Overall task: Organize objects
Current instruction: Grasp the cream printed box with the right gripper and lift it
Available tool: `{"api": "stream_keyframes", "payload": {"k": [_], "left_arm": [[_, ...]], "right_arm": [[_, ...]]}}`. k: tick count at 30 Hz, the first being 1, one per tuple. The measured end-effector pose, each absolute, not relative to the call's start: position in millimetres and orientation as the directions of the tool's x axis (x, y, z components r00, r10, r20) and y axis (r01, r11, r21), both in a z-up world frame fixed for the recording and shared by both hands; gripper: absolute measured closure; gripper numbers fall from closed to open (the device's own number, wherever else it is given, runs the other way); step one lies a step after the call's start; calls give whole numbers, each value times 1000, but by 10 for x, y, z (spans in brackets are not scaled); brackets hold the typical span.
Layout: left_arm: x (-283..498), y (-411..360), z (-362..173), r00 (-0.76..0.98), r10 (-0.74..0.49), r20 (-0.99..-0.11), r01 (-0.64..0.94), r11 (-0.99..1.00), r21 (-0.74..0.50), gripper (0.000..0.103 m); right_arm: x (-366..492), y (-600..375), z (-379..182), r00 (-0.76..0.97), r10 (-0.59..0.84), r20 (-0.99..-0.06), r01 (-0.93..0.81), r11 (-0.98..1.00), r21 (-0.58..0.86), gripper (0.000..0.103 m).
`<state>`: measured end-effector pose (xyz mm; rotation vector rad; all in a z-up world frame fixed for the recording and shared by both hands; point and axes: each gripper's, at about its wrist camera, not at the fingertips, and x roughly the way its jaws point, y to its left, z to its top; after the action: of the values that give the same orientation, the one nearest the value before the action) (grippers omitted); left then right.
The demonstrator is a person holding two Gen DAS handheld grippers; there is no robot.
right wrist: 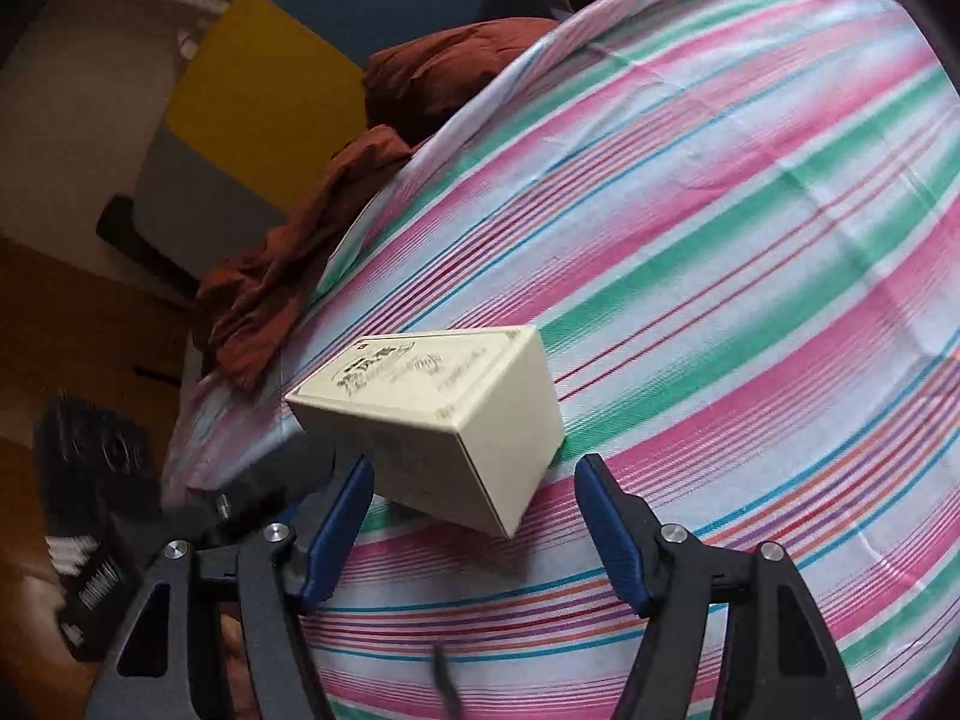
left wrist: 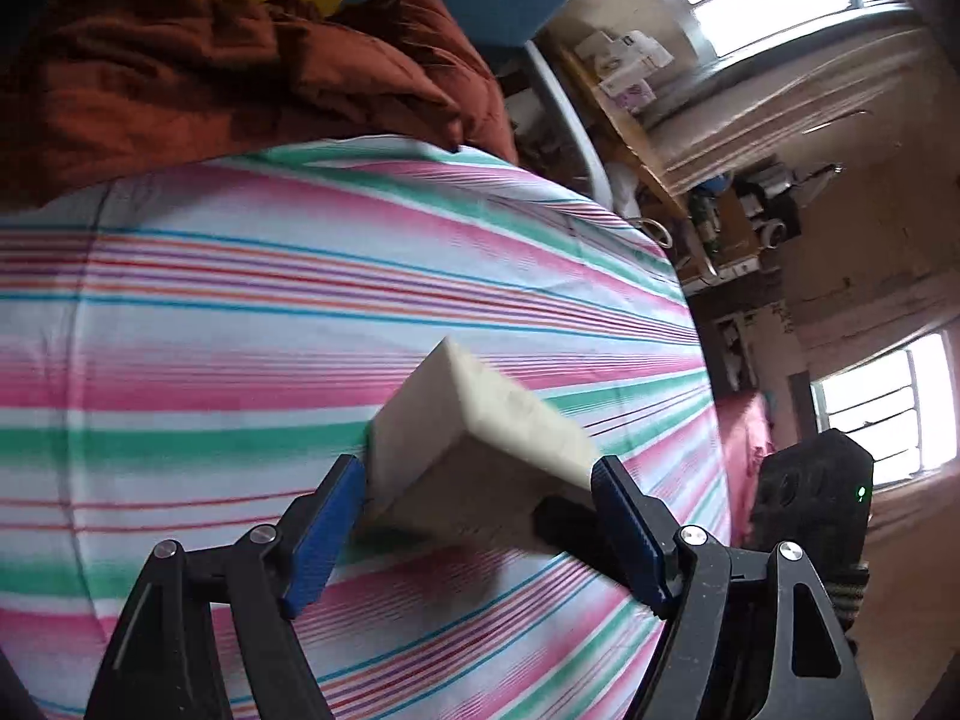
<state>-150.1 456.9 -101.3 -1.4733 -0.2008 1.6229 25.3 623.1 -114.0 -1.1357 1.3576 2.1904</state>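
Cream box in my jaws, over the striped bed

My left gripper (left wrist: 477, 504) clamps the cream box (left wrist: 480, 444) by both sides, above the bed (left wrist: 240, 300) near its edge; my right gripper (right wrist: 471, 525) straddles the box's end, jaws parted, one pad maybe touching, I can't tell. Nothing placed yet, no destination in view, rust blanket (left wrist: 240, 72) heaped at the far edge

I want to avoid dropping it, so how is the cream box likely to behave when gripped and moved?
The cream box looks like thin card with flat, sharp-edged faces, so probably light and stiff, though hard squeezing may dent it. Its smooth sides could slip between the pads. Being squared, it should not roll on the striped sheet, but may tip.
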Motion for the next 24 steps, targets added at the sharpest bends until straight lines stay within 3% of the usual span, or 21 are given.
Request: {"api": "stream_keyframes", "payload": {"k": [7, 17, 24], "left_arm": [[-1449, 4345, -939, 42, 642, -766, -578, -610, -542, 17], [-1110, 4664, -839, -181, 561, -808, -881, -457, -120, 17], [-1297, 4895, -970, -146, 581, -801, -906, -403, -127, 17]], "right_arm": [[403, 6328, -1109, -689, -124, -714, -618, -415, 668, 29], [365, 6435, -1085, -757, -28, -653, -613, -315, 724, 22], [249, 6498, -1137, -737, -18, -676, -643, -288, 709, 21]]}}
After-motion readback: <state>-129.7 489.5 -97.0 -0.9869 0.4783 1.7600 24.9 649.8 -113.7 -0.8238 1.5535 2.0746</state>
